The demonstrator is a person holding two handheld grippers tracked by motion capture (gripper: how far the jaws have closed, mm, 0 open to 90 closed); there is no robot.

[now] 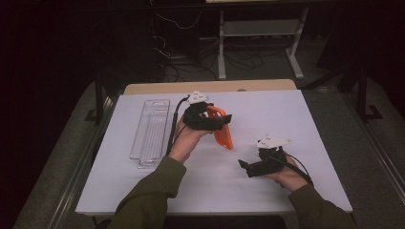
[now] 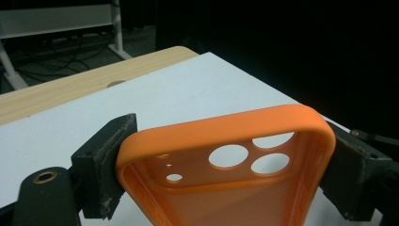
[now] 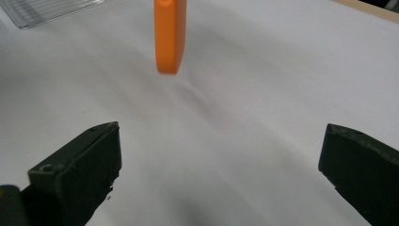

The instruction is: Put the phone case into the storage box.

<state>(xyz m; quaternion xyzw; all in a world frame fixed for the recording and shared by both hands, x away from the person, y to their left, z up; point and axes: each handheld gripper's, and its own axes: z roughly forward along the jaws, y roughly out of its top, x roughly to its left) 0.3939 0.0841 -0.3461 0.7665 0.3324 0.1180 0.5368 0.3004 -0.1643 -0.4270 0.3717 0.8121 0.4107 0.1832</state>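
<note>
My left claw (image 1: 224, 119) grips the orange phone case (image 1: 220, 127) across its width, one jaw pressed on each long side, and I hold it up off the white bench (image 1: 305, 119) near the middle, camera holes uppermost. My right claw (image 1: 244, 167) sits low to the case's right, jaws wide apart and holding nothing. A clear plastic tray (image 1: 150, 132) lies at my left.

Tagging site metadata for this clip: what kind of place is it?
Probably a lab or workshop data-collection bench, not a home. A white-topped table stands in a dark room, loose cables lie on the floor beyond it by a metal bench frame, and handheld grippers work an orange phone case.
</note>
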